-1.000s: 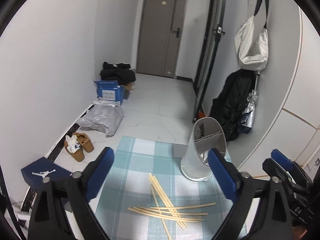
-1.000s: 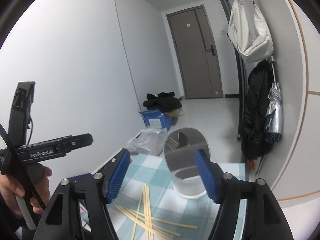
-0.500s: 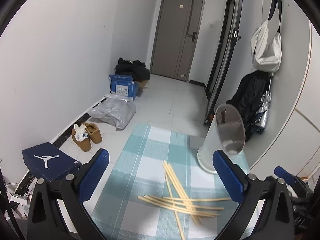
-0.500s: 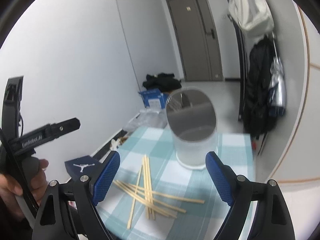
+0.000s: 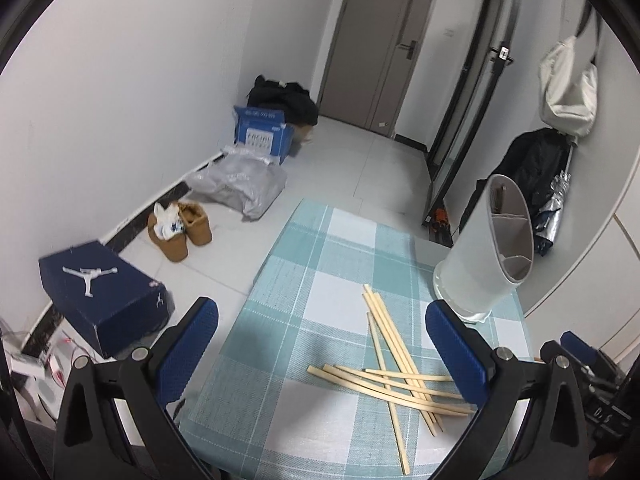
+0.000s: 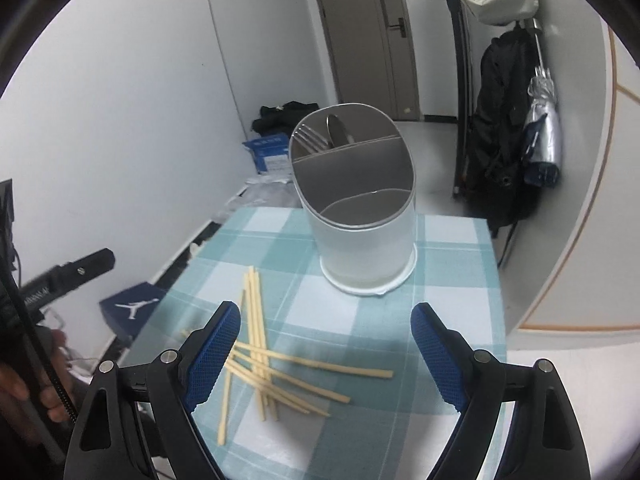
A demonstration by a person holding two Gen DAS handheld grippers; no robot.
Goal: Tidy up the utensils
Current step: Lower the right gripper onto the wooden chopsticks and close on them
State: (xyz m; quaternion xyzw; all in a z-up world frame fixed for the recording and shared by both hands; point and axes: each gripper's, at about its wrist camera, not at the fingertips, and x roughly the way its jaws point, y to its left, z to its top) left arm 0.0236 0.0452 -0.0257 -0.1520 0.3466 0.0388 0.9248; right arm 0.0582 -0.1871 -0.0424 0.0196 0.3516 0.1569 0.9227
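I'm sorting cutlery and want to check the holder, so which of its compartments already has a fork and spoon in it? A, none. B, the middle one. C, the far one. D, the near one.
C: the fork and spoon stand in the far compartment of the white holder; the other two look empty.

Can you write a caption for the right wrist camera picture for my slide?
Open right gripper hangs over scattered wooden chopsticks on a checked tablecloth, facing a white utensil holder with a fork inside.
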